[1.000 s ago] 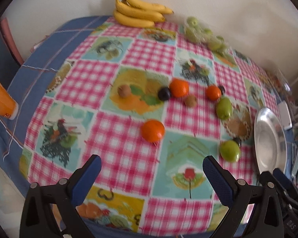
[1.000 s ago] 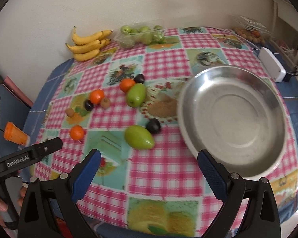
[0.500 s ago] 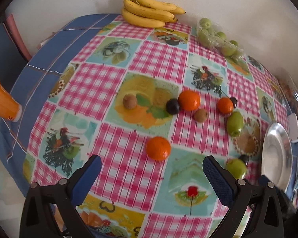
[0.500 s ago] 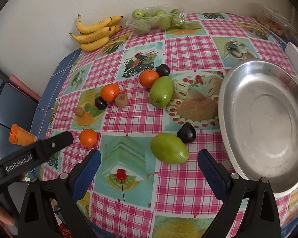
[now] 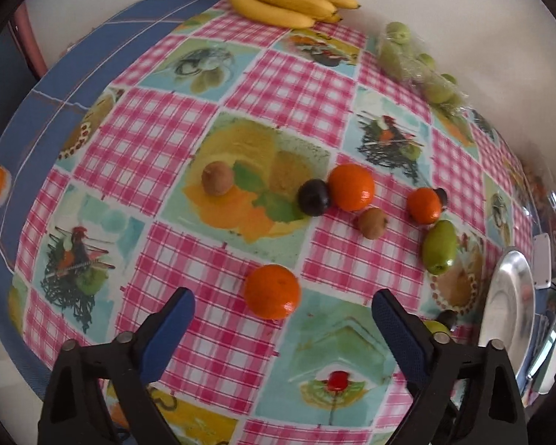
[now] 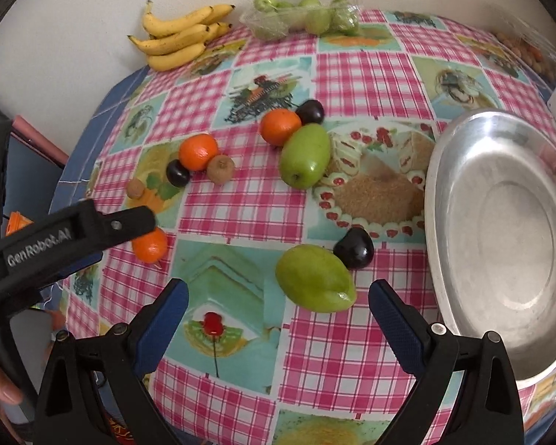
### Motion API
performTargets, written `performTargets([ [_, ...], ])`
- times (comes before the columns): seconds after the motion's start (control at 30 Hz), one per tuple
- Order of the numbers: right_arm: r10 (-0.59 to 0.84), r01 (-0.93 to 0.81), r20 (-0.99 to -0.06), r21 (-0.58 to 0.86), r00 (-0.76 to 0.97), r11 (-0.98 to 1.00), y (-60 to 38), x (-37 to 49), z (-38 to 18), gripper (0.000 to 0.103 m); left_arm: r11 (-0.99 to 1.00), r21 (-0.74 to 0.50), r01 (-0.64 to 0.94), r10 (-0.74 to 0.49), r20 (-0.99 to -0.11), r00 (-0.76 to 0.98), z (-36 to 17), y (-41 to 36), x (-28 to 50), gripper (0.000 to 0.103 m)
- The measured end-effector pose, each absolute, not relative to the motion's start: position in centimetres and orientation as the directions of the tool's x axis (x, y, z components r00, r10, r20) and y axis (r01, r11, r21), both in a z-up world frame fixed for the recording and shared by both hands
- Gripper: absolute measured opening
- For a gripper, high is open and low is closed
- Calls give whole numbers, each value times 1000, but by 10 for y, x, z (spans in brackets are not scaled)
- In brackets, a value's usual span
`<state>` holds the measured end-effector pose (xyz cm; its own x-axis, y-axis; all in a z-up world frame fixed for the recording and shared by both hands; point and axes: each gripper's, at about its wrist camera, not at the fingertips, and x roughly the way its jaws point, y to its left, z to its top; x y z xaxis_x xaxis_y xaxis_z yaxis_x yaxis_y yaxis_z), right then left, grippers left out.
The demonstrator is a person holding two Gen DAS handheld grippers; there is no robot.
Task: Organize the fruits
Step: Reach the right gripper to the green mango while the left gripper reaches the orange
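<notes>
Jaws of the left gripper [image 5: 282, 328] were closing, still wide and empty, with the round orange tangerine [image 5: 272, 291] lying just ahead of their gap near the tabletop's near edge. Those of the right gripper [image 6: 278, 315] stood wide and empty before the oblong green mango [image 6: 313, 278], its long axis crosswise, beside the shiny round metal tray [image 6: 441, 222] toward the right edge.

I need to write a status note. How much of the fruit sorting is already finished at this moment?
Nothing looks done yet: the metal tray holds no fruit. Both grippers carry nothing. The left gripper is closing, pads not yet touching the nearest orange; the right gripper stands open before a green mango. The other oranges, mango, dark plums and brown fruits all lie loose on the tablecloth.
</notes>
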<state>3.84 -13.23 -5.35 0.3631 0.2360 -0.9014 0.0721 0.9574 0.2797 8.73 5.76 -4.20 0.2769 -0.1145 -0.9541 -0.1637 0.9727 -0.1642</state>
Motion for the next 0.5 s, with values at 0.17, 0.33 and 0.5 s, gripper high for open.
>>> performTargets([
  [0.17,214,115,-917,266,337,957,-139,40,-65,87,971,-161,-178,-113,-961,251,-55,62,89,79],
  [0.33,198,131,-924,252,326,959,-142,42,-72,70,975,-134,-175,-93,-970,226,-67,59,92,68],
  [0.5,188,135,-932,239,311,962,-142,45,-78,59,978,-126,-168,-87,-970,227,-72,54,95,51],
])
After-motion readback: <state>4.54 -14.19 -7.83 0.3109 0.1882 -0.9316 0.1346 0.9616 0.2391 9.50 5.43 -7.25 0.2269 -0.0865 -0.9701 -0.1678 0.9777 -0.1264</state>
